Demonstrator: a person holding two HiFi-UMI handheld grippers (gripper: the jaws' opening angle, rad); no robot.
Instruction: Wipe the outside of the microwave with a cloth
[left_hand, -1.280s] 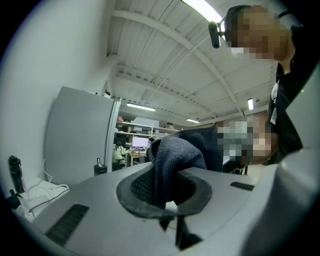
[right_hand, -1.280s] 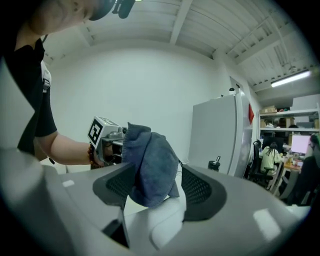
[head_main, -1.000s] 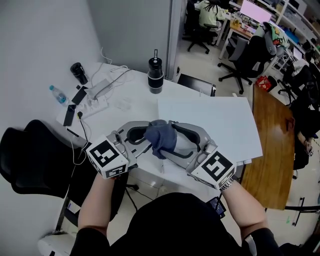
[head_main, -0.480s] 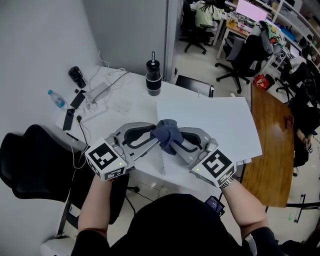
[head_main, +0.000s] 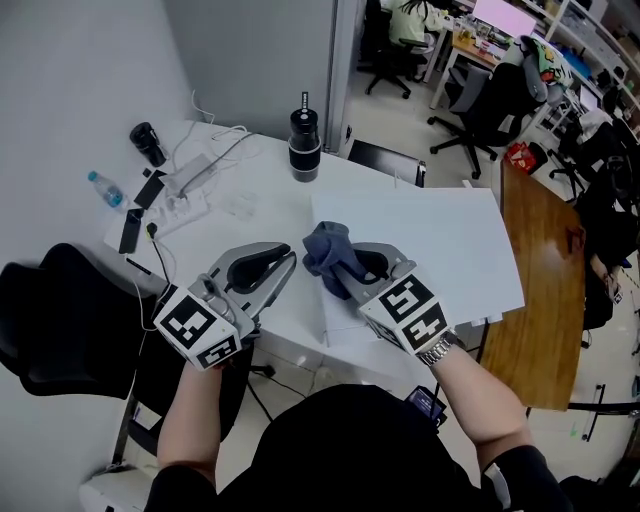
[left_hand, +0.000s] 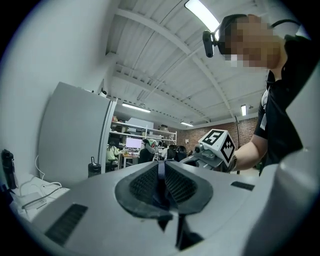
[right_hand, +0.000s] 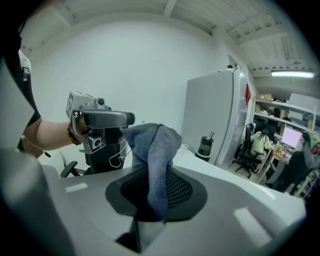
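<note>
A blue-grey cloth (head_main: 328, 258) hangs bunched from my right gripper (head_main: 345, 272), which is shut on it over the white table (head_main: 262, 212). Its jaws have just been closing with the cloth between them. In the right gripper view the cloth (right_hand: 152, 150) stands up out of the pads. My left gripper (head_main: 288, 264) sits just left of the cloth, apart from it, jaws together on nothing; in its own view the left gripper (left_hand: 161, 187) has its pads meeting. I cannot make out a microwave in any view.
A large flat white panel (head_main: 430, 240) lies to the right on the table. A black flask (head_main: 304, 145), a power strip with cables (head_main: 188, 185) and a water bottle (head_main: 103, 187) stand at the back left. A black chair (head_main: 60, 310) is at left, a wooden table (head_main: 545, 290) at right.
The cloth was between both grippers; now only the right one has it. The left gripper has drawn back to the left, and the right gripper has tipped down with the cloth.
</note>
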